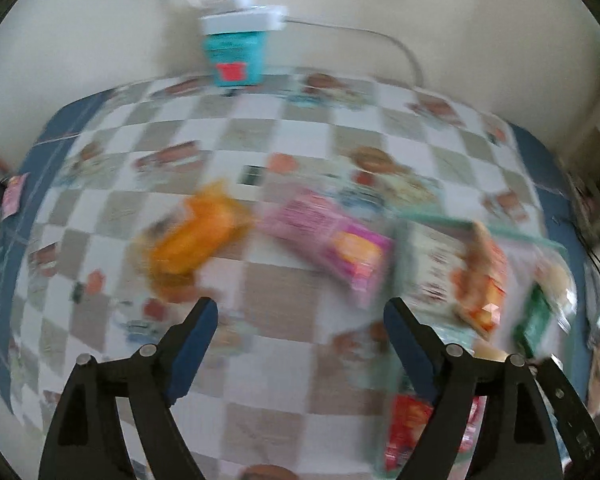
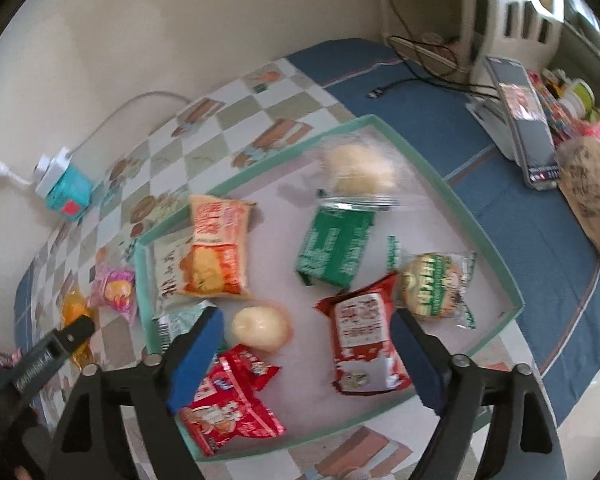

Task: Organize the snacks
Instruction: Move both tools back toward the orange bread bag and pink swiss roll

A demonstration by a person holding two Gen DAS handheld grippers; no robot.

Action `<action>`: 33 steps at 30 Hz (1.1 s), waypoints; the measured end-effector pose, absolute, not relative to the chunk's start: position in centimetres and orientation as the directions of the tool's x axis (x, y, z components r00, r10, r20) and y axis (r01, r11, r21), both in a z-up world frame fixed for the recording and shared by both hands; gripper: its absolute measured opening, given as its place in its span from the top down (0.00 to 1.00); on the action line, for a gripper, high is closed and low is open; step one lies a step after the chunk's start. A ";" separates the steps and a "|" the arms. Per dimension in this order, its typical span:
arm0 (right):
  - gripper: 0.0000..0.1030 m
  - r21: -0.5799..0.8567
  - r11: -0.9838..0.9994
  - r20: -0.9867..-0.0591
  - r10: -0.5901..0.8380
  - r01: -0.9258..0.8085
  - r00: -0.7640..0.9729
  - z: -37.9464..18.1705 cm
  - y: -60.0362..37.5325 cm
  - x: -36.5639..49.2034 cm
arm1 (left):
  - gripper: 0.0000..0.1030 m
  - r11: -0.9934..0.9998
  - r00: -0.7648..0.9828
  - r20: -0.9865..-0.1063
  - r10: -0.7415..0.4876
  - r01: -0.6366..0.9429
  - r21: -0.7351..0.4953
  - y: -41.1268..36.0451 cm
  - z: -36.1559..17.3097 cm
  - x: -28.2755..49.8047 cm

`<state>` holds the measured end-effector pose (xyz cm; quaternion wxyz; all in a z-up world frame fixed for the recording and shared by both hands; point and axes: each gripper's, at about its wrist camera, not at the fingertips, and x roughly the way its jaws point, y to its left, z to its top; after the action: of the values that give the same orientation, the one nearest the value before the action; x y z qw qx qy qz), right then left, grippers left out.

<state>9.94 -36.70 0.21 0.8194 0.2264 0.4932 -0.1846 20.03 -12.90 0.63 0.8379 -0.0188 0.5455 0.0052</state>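
Blue-padded jaws of your left gripper [image 1: 296,316] are standing spread and empty over the checked tablecloth [image 1: 268,280]; the orange packet [image 1: 188,240] and pink packet [image 1: 328,244] are lying just beyond the tips, outside the tray. Through the right wrist camera, your right gripper [image 2: 306,326] is also gaping wide, gripping nothing, with a pale round bun [image 2: 260,328] sitting between its jaws inside the green-rimmed tray [image 2: 496,240]. You are likely between picks; next, close the left on a stray packet

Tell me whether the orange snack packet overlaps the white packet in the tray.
Touching. The right wrist view shows the orange snack packet lying across the white packet, covering its right side.
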 end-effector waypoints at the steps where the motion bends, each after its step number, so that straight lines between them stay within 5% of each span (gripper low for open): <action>1: 0.14 0.185 0.838 -0.890 -0.078 0.514 0.448 0.3 -36.2 10.1 | 0.15 0.999 0.405 -0.914 -0.001 -0.049 -0.023 -11.8 0.6 20.2; 5: 0.13 0.170 0.864 -0.887 -0.076 0.474 0.456 0.6 -34.3 10.7 | 0.14 0.987 0.399 -0.915 0.061 -0.163 -0.005 -6.9 0.5 20.8; 8: 0.03 0.165 0.877 -0.884 -0.071 0.451 0.461 0.8 -33.1 11.1 | 0.13 0.970 0.389 -0.915 0.104 -0.244 0.007 -3.5 0.5 20.6; 17: 0.01 0.134 0.916 -0.884 -0.062 0.378 0.463 0.6 -29.5 12.3 | 0.13 0.922 0.366 -0.920 0.142 -0.386 -0.012 2.9 0.1 19.9; 33: 0.01 0.204 0.951 -0.865 0.065 0.232 0.497 1.1 -26.0 15.8 | 0.06 0.949 0.399 -0.916 0.050 -0.305 -0.081 3.2 -0.9 21.4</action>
<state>15.77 -25.97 1.10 0.8523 0.1484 0.4992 -0.0491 21.38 3.18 -0.92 0.8279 -0.1186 0.5376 0.1073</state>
